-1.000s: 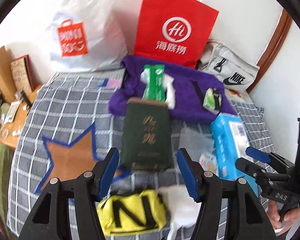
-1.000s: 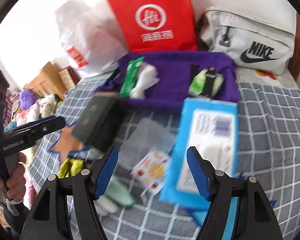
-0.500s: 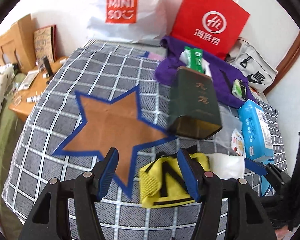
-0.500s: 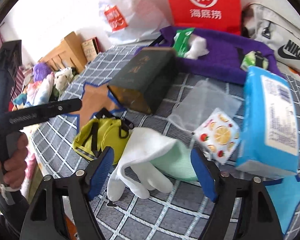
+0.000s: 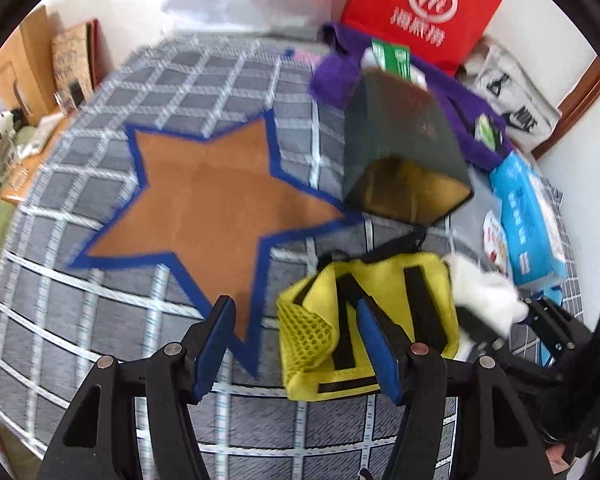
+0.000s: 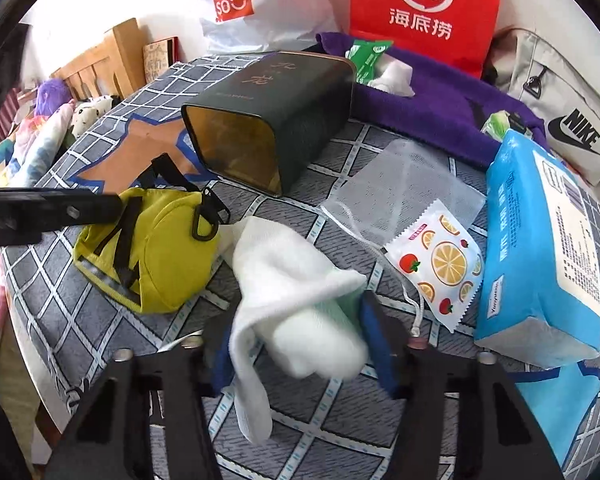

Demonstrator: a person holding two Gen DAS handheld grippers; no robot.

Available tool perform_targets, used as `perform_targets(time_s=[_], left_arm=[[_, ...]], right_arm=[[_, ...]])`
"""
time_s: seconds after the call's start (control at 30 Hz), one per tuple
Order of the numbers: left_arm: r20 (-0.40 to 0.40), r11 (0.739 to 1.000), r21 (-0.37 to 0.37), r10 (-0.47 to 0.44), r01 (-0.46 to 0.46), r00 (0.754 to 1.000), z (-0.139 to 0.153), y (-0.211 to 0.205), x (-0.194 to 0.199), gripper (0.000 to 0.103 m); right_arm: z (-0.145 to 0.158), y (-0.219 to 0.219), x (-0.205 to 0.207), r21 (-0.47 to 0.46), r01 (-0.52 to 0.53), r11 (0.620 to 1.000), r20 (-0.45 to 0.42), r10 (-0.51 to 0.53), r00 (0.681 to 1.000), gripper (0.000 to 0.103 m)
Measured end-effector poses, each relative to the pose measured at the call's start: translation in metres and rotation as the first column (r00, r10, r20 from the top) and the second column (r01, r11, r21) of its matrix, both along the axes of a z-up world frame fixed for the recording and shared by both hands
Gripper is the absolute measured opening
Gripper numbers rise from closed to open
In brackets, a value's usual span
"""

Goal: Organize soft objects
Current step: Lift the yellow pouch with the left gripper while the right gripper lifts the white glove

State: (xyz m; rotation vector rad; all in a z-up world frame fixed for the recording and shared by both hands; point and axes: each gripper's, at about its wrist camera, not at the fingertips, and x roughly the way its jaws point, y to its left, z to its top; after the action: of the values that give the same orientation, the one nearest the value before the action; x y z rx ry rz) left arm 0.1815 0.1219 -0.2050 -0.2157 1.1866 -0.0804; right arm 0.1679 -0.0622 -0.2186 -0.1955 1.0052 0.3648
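The right hand-held gripper (image 6: 300, 340) has the white sock (image 6: 288, 296) lying directly between its jaws on the bed (image 6: 100, 320), and the jaws are closing on it. The sock's long axis runs from the cuff ahead of the fingers back toward the camera, so the pads meet it across its width. The left hand-held gripper (image 5: 296, 344) stands half open and empty, its right finger over the yellow pouch (image 5: 364, 320); the sock lies off to its right, so the right one is nearer.

Home bedroom, checked grey bedspread (image 5: 100, 320), wooden headboard (image 6: 100, 60), shopping bags (image 6: 424, 8) against the wall
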Motion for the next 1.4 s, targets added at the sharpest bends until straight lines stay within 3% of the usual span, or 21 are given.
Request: perform_targets(time_s=[0.07,0.2,0.27,0.3,0.47,0.67,1.0,1.4], left_arm=[[0.037,1.000,0.022,0.000,-0.001,0.999,0.000,-0.005,-0.003,0.060],[0.044,1.000,-0.011,-0.017,0.017,0.999,0.001,-0.011,-0.005,0.040],[0.050,1.000,0.006,-0.020,0.020,0.999,0.002,-0.013,-0.005,0.038],[0.053,1.000,0.016,-0.024,0.024,0.998,0.002,-0.015,-0.005,0.032],[0.063,0.999,-0.024,-0.040,0.041,0.997,0.004,-0.017,-0.011,0.030],[0.093,0.999,0.017,-0.048,0.047,0.994,0.014,-0.024,-0.018,0.025],[0.110,0.997,-0.009,-0.081,0.082,0.991,0.024,-0.040,-0.026,0.024],[0.186,0.995,-0.027,-0.088,0.095,0.979,0.070,-0.045,-0.036,0.024]], right_arm=[[0.001,-0.006,-0.005,-0.010,-0.007,1.000,0.005,0.007,1.000,0.032],[0.004,-0.022,-0.022,-0.011,-0.016,1.000,0.008,0.016,1.000,0.031],[0.006,-0.034,-0.031,0.020,-0.010,1.000,0.001,0.010,1.000,0.031],[0.007,-0.038,-0.034,0.034,-0.007,0.999,-0.003,0.007,1.000,0.029],[0.011,-0.067,-0.050,0.058,0.039,0.998,0.001,-0.039,0.999,0.027],[0.006,-0.104,-0.061,0.032,0.133,0.991,-0.001,-0.133,0.991,0.025],[0.010,-0.162,-0.064,0.084,0.275,0.958,-0.010,-0.275,0.961,0.023],[0.063,-0.169,-0.072,0.190,0.279,0.941,0.063,-0.295,0.953,0.023]])
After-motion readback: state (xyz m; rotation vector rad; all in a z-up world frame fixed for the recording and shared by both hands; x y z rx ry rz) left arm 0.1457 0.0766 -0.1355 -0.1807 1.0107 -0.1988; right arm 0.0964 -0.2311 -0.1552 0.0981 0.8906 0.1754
